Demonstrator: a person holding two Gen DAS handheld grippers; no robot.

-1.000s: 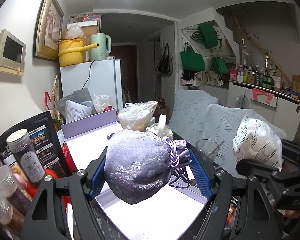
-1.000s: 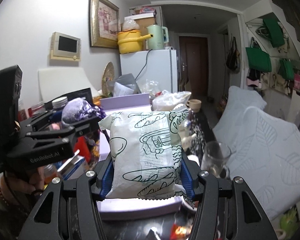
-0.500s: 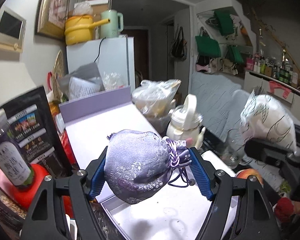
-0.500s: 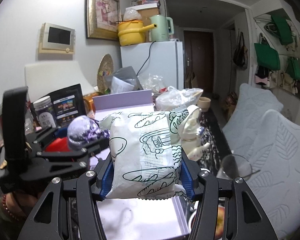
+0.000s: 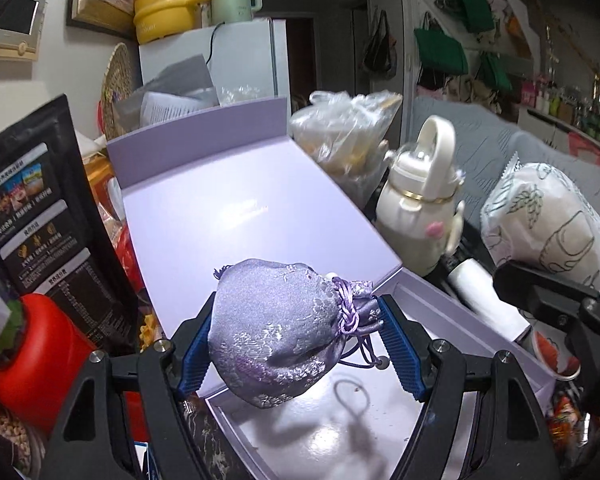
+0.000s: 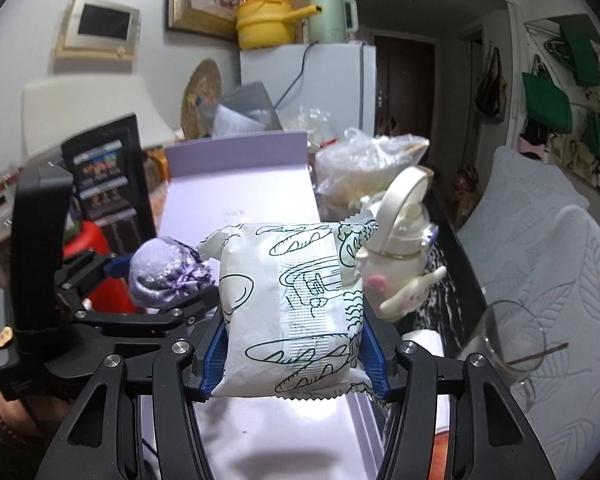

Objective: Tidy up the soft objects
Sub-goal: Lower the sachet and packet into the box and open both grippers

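Observation:
My left gripper is shut on a purple brocade drawstring pouch, held just above the near end of an open lilac box. The pouch's cord dangles and casts a shadow on the box floor. My right gripper is shut on a white bread packet printed with green line drawings. It hovers over the same lilac box, to the right of the left gripper and its pouch. From the left wrist view the bread packet shows at the right.
The box lid lies open toward the back. A cream bottle with a loop handle and a clear plastic bag stand right of it. A black snack pouch and a red container crowd the left. A glass sits right.
Both grippers have come forward and down toward the lilac box, each still holding its item. The box and bottle look larger and nearer.

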